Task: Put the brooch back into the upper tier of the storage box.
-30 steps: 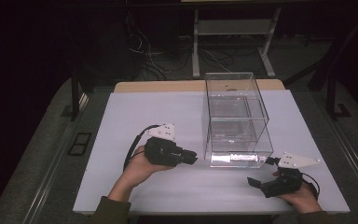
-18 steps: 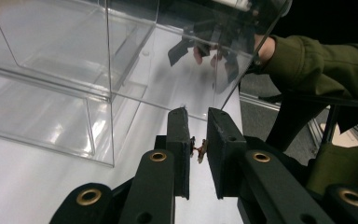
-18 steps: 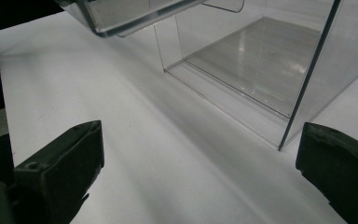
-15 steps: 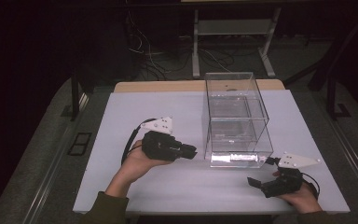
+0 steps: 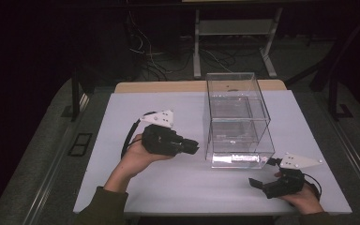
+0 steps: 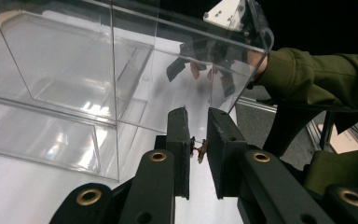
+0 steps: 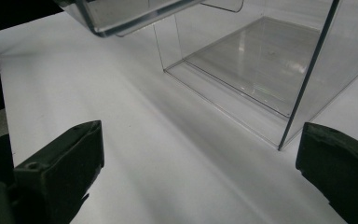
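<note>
A: High view first?

B: Yes. Clear box [image 5: 236,117] with a shelf halfway up, standing on the white table [image 5: 178,187], right of centre. Left gripper [image 5: 194,147] held level just beside the box's left wall, apart from it, jaws pinched together. Right gripper [image 5: 264,172] low by the near right corner of the box, jaws spread, holding nothing.

A: And along the left gripper's jaws?

B: Looking up past the box's lower wall and near edge. Jaws nearly shut, only a narrow slit left. Something tiny and brownish in that slit, too small to tell whether a held bit or part of the gripper itself. Other hand and its gripper showing through the clear wall, farther off.

A: Right gripper view?

B: Jaws wide apart, bare table between them, the box's upright corner edge just ahead on the right.

A: So how to do this well?

B: Probably a matter of bringing the left jaws to the box. Best to keep the pinch firm and move slowly, minding the clear edges, easy to misjudge and knock. Worth steadying the corner with the right gripper, closing gently, since smooth plastic likely slides on that table.
</note>
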`<state>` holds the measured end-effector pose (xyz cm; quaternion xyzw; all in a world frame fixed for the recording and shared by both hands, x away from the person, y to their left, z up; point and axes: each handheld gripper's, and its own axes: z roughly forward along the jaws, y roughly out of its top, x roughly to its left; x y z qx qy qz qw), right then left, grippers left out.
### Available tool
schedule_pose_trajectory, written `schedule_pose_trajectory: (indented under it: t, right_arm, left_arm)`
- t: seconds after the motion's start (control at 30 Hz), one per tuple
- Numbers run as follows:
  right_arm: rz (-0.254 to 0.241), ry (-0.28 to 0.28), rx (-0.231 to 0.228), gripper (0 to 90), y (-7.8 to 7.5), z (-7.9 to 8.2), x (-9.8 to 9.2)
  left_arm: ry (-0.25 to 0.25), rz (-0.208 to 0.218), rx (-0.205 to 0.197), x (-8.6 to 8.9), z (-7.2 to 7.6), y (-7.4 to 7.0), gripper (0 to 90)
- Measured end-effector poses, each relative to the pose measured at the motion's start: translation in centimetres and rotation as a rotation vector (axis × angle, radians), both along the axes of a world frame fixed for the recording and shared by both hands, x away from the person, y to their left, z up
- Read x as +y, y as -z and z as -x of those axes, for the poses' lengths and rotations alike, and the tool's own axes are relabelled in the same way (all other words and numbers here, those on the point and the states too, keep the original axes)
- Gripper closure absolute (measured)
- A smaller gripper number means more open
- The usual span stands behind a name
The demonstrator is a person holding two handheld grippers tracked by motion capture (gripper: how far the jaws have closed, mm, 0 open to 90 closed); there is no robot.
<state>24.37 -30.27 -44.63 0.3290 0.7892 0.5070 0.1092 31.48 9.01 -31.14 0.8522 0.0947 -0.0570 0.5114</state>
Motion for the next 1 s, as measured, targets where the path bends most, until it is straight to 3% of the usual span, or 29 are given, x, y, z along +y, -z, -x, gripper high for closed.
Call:
schedule_pose_trajectory:
  t: [0.73,1.0]
  right_arm:
    - [-0.005,0.005,-0.001,0.8,0.0,0.0,0.0]
    - [-0.004,0.002,-0.003,0.9,0.0,0.0,0.0]
  left_arm:
    - [0.024,0.018,-0.024,-0.1,-0.8,-3.4,78.6]
    - [0.008,0.045,-0.003,-0.7,-0.8,-4.1,78.7]
